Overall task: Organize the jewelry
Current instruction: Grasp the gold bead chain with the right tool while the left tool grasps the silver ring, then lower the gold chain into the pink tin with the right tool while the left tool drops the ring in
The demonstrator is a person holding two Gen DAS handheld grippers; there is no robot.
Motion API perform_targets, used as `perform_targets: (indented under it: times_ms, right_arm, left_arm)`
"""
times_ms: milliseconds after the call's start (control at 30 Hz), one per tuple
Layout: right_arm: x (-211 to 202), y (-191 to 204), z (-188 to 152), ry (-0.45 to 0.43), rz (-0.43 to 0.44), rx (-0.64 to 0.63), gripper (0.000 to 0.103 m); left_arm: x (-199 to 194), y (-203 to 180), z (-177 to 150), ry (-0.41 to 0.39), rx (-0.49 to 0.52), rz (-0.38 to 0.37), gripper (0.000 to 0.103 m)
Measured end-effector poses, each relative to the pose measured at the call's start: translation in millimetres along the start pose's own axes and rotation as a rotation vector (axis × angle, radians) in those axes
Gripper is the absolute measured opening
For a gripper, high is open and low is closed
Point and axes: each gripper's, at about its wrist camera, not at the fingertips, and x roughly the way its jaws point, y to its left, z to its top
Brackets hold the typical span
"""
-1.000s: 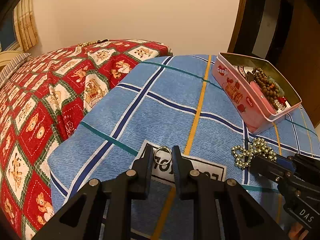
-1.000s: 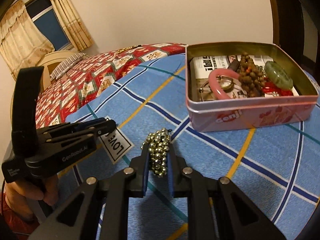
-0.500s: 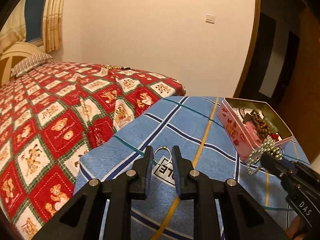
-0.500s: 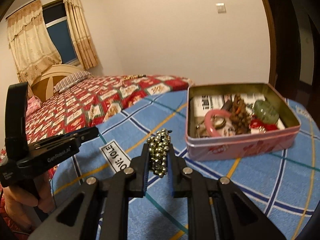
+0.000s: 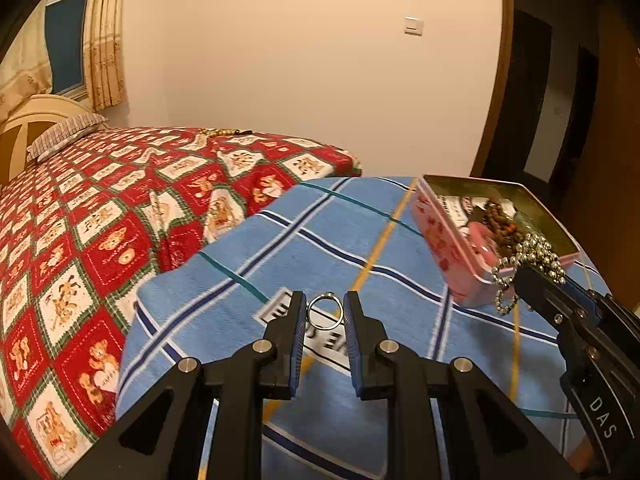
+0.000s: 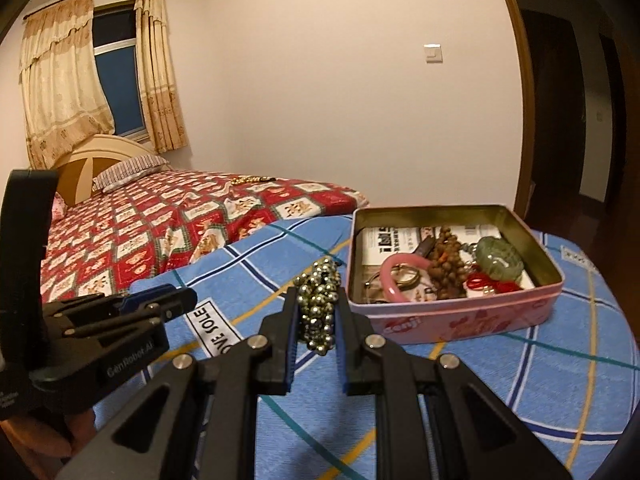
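A bed with a red bear-print cover fills the left of both views, a striped pillow at its head under a curtained window. In front of it lies a blue checked blanket with a black-and-white label sewn on. On the blanket's far right stands an open pink tin, its lid off; inside are a printed paper, a pink bangle, a heap of brown wooden beads, a green bangle and a bit of red cord. The right gripper is clenched on a bunch of silver beads; in the left wrist view the strand hangs off its tips, in front of the tin's near corner. The left gripper is closed on a thin silver ring, which stands upright between the blue pads, held up off the blanket above the label. A small string of pale beads lies far back on the bed cover
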Motion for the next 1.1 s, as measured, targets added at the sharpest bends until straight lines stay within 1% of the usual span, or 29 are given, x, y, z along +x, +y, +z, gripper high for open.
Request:
perform_targets:
  times_ms: [133,333,433,500,833,1100]
  right_arm:
    - [-11,-6,-2,-0.016,-0.022,0.001,0.018]
    - [-25,-22,-6,-0.025,-0.055,0.033,0.018]
    - [-30,-27,-7,-0.032,-0.065,0.047,0.018]
    - [-33,-31,-7,-0.039,-0.066,0.06,0.018]
    - [-42,-46,-6,-0.069,-0.084,0.097,0.018]
    - [-48,-77,-4,-0.074,-0.143,0.14,0.018]
  left_arm:
    - [-7,-13,-2,-0.012,0.022,-0.015,0.019]
    - [-10,-26,-3,-0.006,0.022,-0.069,0.019]
    - [-15,-26,-5,-0.006,-0.013,-0.153,0.019]
    - [-19,-26,-5,-0.012,-0.033,-0.188,0.019]
    - [-20,-38,-2,-0.016,-0.02,-0.194,0.019]
    - [-14,-56,4,-0.019,0.012,-0.229,0.019]
